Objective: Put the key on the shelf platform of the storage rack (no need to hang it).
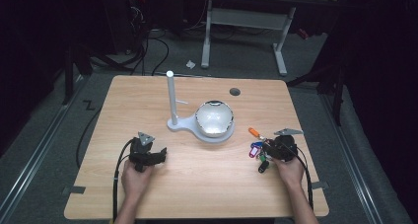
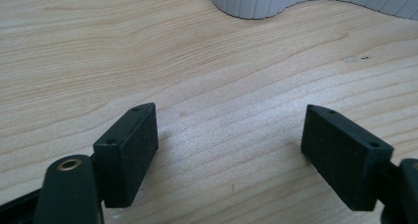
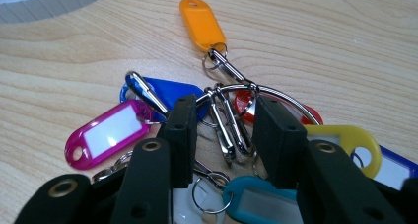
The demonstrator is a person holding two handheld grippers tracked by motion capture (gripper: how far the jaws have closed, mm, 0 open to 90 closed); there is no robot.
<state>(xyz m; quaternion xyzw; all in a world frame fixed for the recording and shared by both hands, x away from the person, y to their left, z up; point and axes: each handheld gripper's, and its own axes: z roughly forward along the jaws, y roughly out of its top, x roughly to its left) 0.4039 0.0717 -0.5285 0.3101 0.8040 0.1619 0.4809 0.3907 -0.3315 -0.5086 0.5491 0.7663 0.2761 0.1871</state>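
Progress: judged early; the key-tag bunch (image 3: 222,120) lies on the bench (image 1: 197,184), not yet lifted.
Left to do: close on the clips, then carry the bunch, perhaps to the white stand (image 1: 172,98).
Right claw (image 3: 224,130): partly spread, straddling the metal clips, pads not pressing.
Left claw (image 2: 229,150): spread wide over bare wood.
Bunch location: right bench edge, near the domed base (image 1: 214,118).
Look: orange, magenta, blue, yellow and teal tags on one ring.

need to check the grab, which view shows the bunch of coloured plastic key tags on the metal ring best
The right gripper view: the bunch of coloured plastic key tags on a metal ring lies close up, each tag distinct, with the right gripper straddling its clips, not yet pressing. The high view shows it small beside that gripper. The left gripper view looks at bare wooden table.
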